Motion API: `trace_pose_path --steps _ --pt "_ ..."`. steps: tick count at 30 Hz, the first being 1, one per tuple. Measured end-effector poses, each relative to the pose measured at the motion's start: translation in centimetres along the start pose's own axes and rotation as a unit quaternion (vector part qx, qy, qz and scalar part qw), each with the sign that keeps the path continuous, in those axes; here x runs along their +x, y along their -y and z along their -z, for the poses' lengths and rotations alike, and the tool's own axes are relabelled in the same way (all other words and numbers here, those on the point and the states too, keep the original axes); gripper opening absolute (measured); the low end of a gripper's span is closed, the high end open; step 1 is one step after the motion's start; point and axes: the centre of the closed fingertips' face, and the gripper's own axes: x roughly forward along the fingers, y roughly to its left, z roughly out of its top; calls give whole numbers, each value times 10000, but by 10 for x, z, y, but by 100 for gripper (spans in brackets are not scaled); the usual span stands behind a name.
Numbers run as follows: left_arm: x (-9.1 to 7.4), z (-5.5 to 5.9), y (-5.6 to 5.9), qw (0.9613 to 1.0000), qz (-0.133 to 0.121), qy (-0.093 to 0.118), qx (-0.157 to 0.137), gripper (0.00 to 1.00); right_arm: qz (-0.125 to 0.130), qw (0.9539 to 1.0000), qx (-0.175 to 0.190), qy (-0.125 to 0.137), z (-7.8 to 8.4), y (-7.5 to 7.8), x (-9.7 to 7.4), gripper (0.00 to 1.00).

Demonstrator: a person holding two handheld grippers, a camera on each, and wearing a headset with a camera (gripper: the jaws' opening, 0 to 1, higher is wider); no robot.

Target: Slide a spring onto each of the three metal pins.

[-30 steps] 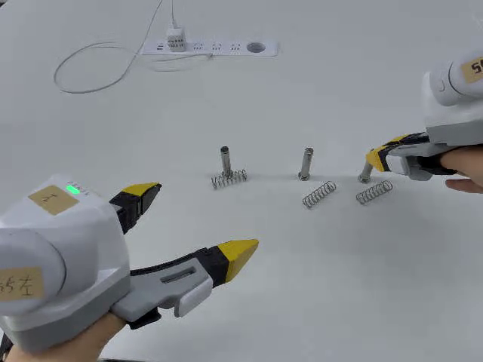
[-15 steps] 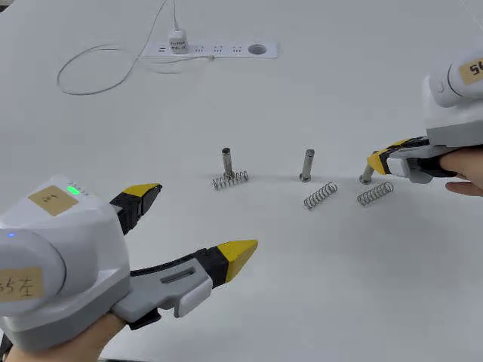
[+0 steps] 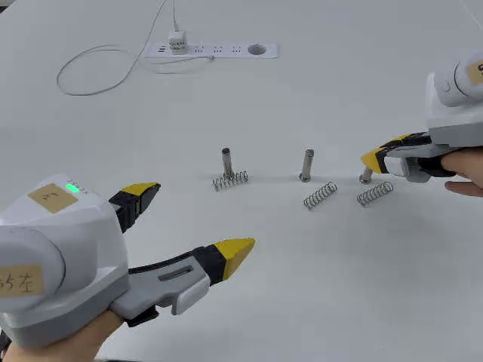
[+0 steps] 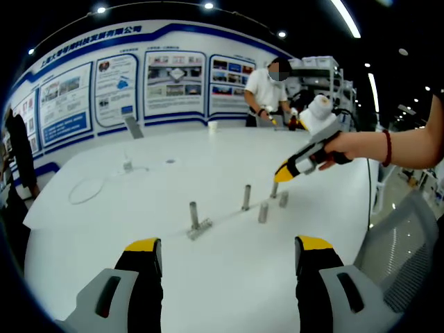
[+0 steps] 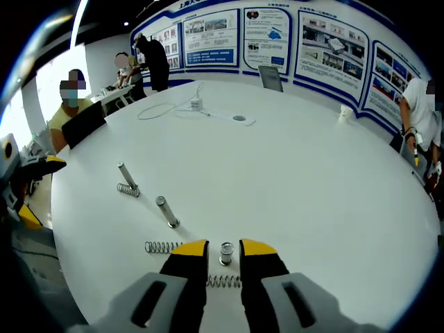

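Observation:
Three metal pins stand in a row on the white table: left pin (image 3: 226, 161), middle pin (image 3: 307, 164), right pin (image 3: 366, 176). A spring (image 3: 230, 179) lies at the left pin's foot. A second spring (image 3: 320, 194) and a third spring (image 3: 374, 192) lie in front of the other two. My right gripper (image 3: 373, 161) is at the right pin; its own view has the pin head (image 5: 226, 253) between its yellow tips with a small gap on each side. My left gripper (image 3: 189, 224) hovers wide open near the front, holding nothing, with the pins (image 4: 245, 197) ahead of it.
At the table's far edge lie a white power strip (image 3: 210, 49) and a looped white cable (image 3: 90, 72). A hand (image 3: 462, 167) holds the right gripper. People stand behind the table (image 4: 267, 94). The left gripper's body (image 5: 21, 194) sits at the left of the right gripper view.
The right gripper's tip has edged slightly left at the right pin. Pins, springs and the left gripper stay where they were.

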Motion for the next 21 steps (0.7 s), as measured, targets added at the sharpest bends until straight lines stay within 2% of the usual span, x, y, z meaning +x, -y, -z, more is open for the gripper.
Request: trace_pose_path --steps 11,21 --pt "5 -1 -8 10000 9 -30 81 77 -109 9994 -114 298 -9 -6 -11 29" --pt "18 -2 -16 9994 130 -130 291 69 -234 9976 -123 643 -17 -16 -27 38"
